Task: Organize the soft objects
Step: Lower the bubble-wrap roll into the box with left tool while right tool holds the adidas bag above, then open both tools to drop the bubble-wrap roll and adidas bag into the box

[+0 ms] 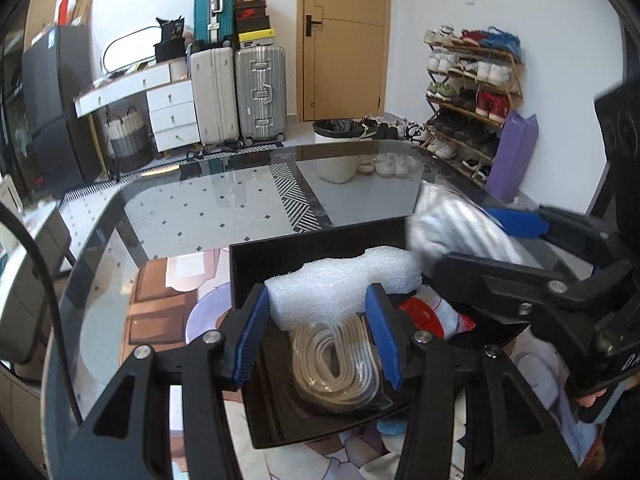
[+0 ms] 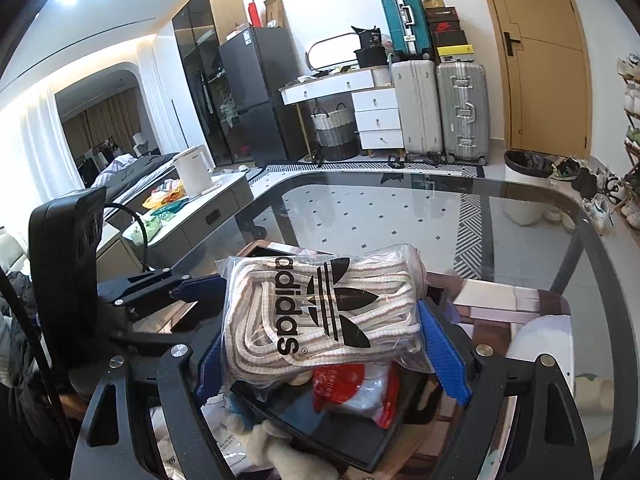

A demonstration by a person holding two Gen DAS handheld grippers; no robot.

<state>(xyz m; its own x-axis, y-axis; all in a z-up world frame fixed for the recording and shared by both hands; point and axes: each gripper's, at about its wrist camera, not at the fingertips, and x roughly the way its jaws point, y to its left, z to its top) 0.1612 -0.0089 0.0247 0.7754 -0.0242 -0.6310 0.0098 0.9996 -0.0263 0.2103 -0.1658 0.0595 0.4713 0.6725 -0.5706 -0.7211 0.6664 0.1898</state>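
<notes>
A black open box (image 1: 248, 264) sits on the glass table. In it lie a white foam sheet (image 1: 340, 288), a bagged coil of cream laces (image 1: 336, 364) and a red-and-white packet (image 1: 428, 314). My left gripper (image 1: 320, 340) is open, its blue pads either side of the laces and foam, holding nothing. My right gripper (image 2: 320, 344) is shut on a clear Adidas bag of striped laces (image 2: 320, 312), held above the box (image 2: 304, 420); it shows blurred in the left wrist view (image 1: 452, 228). The left gripper (image 2: 176, 284) appears at the left of the right wrist view.
The glass table (image 1: 224, 208) carries a printed mat (image 1: 160, 304) under the box. White soft items (image 2: 548, 344) lie to the right and fluffy pieces (image 2: 260, 440) in front. Suitcases (image 1: 240, 92), a shoe rack (image 1: 468, 100) and a bin (image 1: 336, 152) stand beyond.
</notes>
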